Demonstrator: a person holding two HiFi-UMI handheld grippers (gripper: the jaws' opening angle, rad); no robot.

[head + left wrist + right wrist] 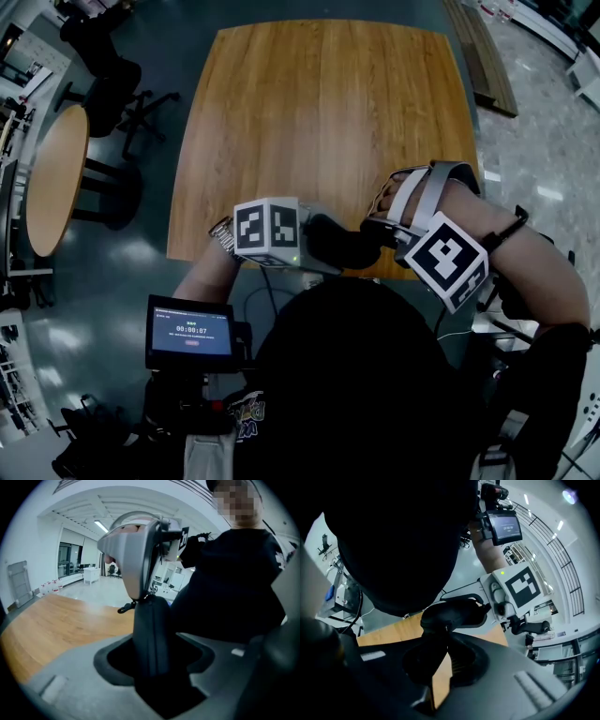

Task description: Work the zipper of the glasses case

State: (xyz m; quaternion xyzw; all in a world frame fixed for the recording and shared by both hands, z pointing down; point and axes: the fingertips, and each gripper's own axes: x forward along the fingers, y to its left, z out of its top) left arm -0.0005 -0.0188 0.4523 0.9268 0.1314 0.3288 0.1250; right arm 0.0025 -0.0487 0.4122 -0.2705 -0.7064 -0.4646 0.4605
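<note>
A black glasses case is held in the air over the near edge of the wooden table. My left gripper is shut on it from the left. In the left gripper view the case stands upright between the wide-set jaws. My right gripper comes in from the right and meets the case's end. In the right gripper view its jaws are shut at the case's edge, on the zipper pull. In the left gripper view a short black pull tab sticks out beside the right gripper's tips.
A round wooden table and a black chair stand at the left. A small lit screen hangs in front of the person's body. Wooden planks lie at the upper right on the floor.
</note>
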